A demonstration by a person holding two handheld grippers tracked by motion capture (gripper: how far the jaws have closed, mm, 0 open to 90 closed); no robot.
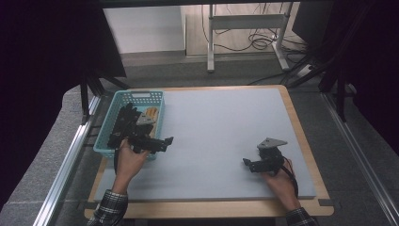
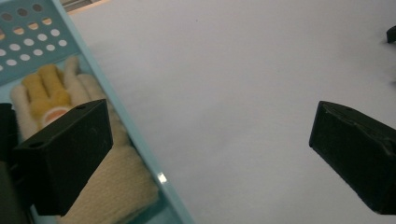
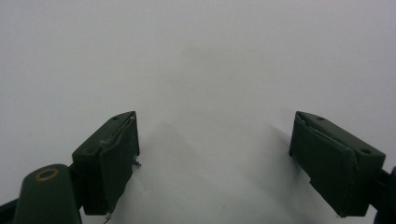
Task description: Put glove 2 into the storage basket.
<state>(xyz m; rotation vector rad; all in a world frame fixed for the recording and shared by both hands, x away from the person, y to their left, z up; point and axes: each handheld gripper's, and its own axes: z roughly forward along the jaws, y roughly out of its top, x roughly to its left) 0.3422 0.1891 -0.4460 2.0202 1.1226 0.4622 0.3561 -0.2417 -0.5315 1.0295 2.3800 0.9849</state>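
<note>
A light blue perforated basket [image 1: 107, 136] stands at the table's left edge. In it lies a cream glove with orange fingers [image 2: 46, 88], beside dark items [image 1: 121, 123] I cannot make out. My left gripper [image 1: 159, 140] is open at the basket's right rim [image 2: 140, 140]. One jaw hangs over the glove and the other over the grey mat, and they hold nothing. My right gripper [image 1: 249, 164] is low over the mat's front right part with its jaws pointing left. In the right gripper view it [image 3: 215, 158] stands open and empty over bare mat.
A grey mat [image 1: 226, 122] covers most of the wooden table [image 1: 207, 209]. A dark tip of the other gripper [image 2: 391, 33] shows at the right edge of the left gripper view. Metal rails run along both sides, and a desk frame with cables stands beyond the table.
</note>
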